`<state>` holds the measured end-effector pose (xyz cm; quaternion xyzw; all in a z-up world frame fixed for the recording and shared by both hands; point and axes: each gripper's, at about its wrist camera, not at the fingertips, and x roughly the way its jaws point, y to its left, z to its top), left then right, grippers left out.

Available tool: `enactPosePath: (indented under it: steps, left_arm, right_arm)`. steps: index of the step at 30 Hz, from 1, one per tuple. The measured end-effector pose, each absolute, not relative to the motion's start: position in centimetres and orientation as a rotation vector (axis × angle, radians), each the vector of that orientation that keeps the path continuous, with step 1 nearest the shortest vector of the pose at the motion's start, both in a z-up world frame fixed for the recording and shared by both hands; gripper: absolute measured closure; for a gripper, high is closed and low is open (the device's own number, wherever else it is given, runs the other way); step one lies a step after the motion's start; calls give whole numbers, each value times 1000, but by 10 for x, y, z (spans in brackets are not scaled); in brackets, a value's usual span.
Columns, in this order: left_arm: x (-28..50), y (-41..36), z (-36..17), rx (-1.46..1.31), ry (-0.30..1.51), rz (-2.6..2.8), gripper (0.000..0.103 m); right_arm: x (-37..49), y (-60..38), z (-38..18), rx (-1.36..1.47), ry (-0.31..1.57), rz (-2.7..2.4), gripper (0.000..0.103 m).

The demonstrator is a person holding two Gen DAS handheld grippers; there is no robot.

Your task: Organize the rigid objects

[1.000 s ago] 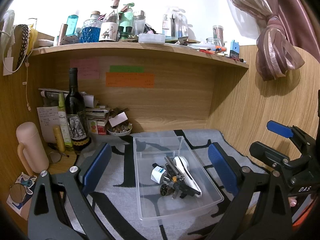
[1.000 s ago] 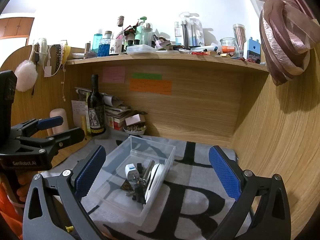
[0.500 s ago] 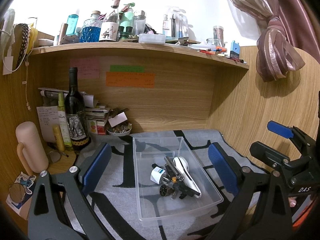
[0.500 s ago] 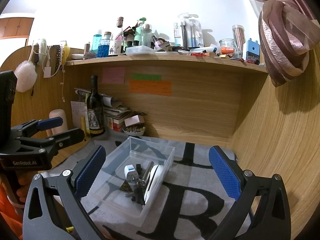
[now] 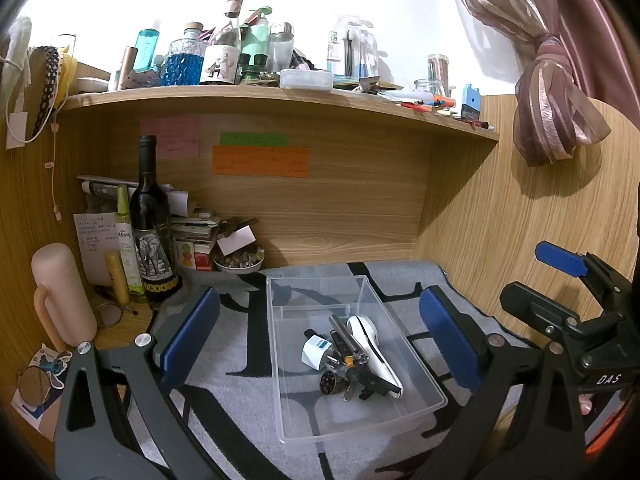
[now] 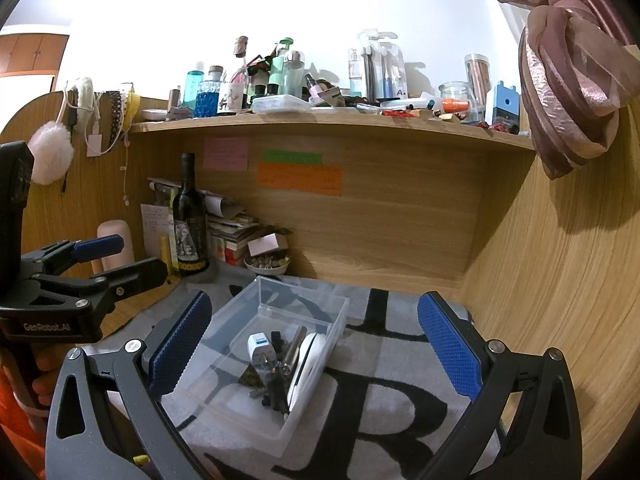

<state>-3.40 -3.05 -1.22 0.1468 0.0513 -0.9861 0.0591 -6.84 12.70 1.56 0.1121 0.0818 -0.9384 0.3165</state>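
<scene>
Inside clear bin: small rigid objects.

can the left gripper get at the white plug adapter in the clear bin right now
Probably yes. The left gripper is open, the clear bin has no lid, and the white plug adapter lies on top, though crowded by a metal tube.

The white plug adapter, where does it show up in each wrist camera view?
Left wrist: white plug adapter lies left of centre inside the clear bin.
Right wrist: adapter sits mid-bin.
Shared landmark: wine bottle at back left.
</scene>
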Motion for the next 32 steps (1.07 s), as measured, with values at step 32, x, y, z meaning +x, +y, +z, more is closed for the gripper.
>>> enactPosePath:
  steps: [32]
  left_arm:
    - [-40, -36, -16, 499, 253, -3004, 1]
  right_arm:
    - [-70, 125, 14, 305, 213, -2472, 0]
